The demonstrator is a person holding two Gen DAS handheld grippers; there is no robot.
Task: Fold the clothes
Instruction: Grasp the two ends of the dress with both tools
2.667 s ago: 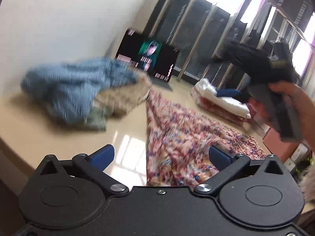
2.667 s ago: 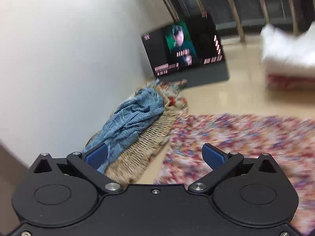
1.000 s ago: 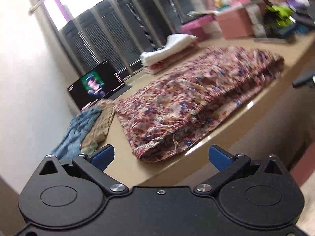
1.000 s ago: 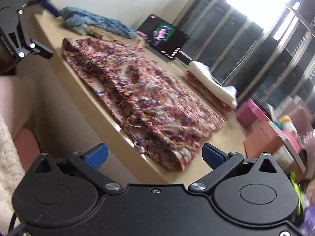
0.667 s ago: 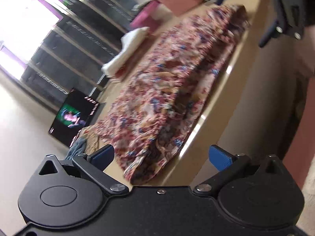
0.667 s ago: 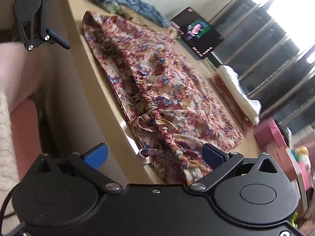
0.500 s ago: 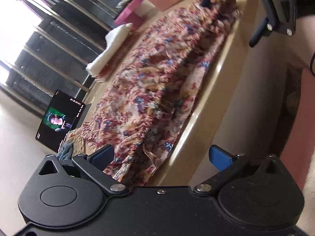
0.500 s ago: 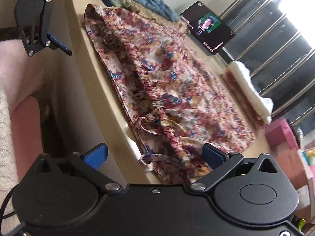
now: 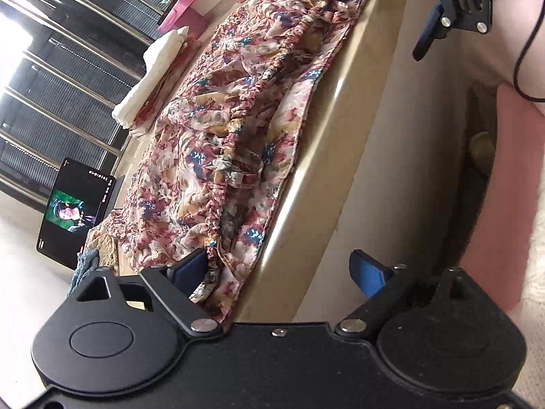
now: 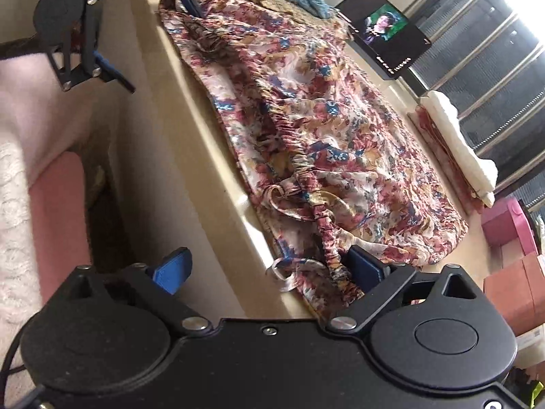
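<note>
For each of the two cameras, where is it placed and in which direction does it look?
Left wrist: on the left gripper at one end of the floral garment, looking along the table edge toward the right gripper; its open jaws show.
Right wrist: on the right gripper at the opposite end, looking back toward the left gripper; its open jaws show.
Shared: the garment, the screen, the folded white cloth, and each other's gripper.

Your two wrist views face each other from opposite ends of the floral garment (image 9: pixel 231 129) (image 10: pixel 327 129), close in at table-edge (image 9: pixel 344 109) (image 10: pixel 190 156) height, both sharing it.
</note>
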